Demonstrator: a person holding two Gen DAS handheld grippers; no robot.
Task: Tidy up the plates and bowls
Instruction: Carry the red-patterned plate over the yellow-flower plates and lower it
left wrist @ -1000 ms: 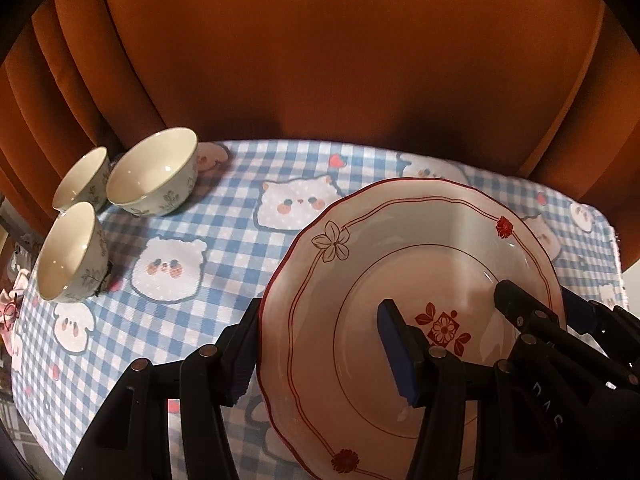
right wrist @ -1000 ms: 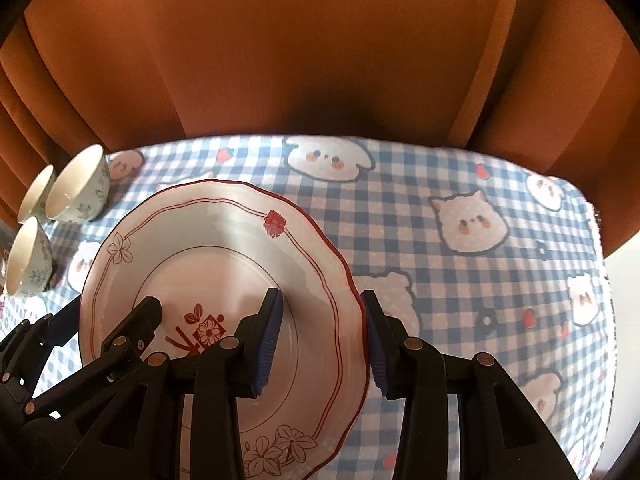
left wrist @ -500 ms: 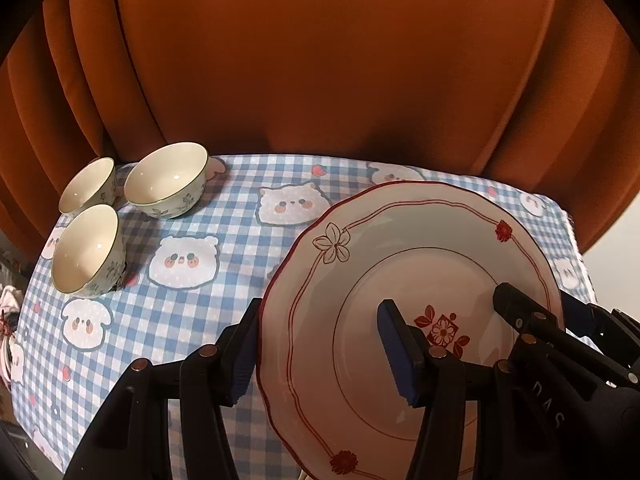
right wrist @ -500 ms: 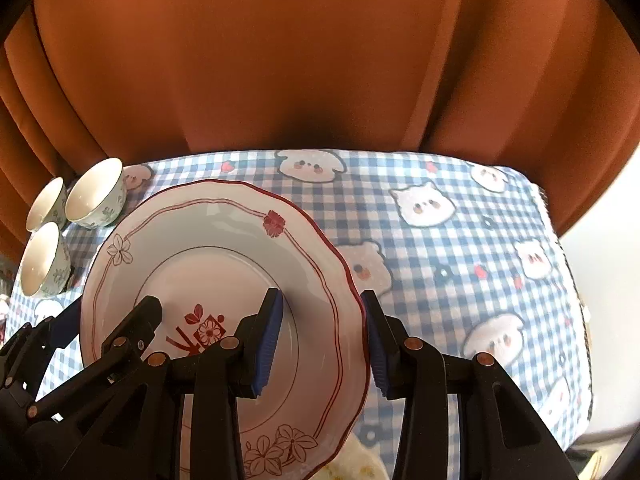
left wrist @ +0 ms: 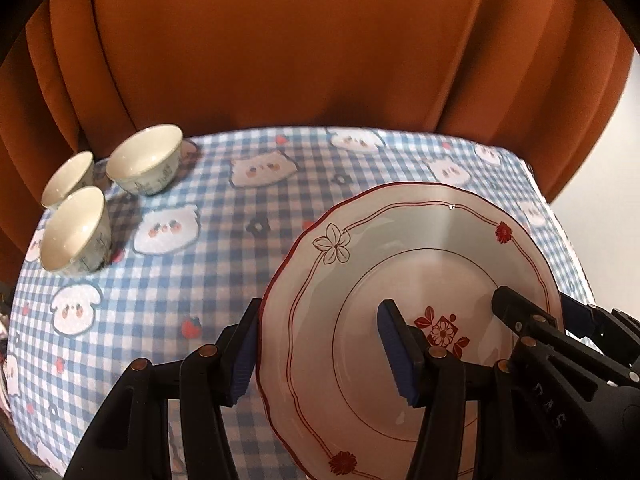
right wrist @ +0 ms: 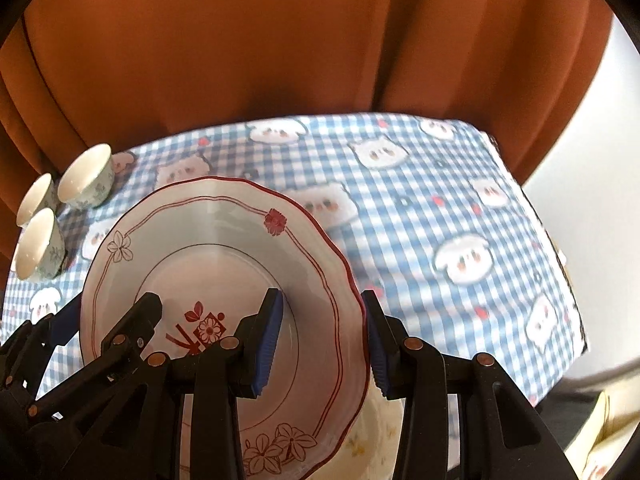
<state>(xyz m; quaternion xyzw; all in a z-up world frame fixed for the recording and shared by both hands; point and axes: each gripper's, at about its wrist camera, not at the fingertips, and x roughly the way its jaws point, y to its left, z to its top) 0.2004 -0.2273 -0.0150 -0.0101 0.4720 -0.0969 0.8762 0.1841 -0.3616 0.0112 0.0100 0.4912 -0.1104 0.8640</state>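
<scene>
- Red-rimmed white plate point(left wrist: 404, 280) hangs above the gingham tablecloth point(left wrist: 224, 264), clamped at opposite rims by the left gripper point(left wrist: 320, 350) and right gripper point(right wrist: 322, 338).
- Three bowls point(left wrist: 76, 230) sit well apart, toward the left gripper's side.

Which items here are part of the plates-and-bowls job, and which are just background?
Job:
- plate, gripped at opposite rims by the left claw and right claw
- three bowls grouped at the table's far left

Background:
- checked tablecloth with animal faces
- orange curtain behind the table
- cream floral thing under the plate's near edge, unclear what
</scene>
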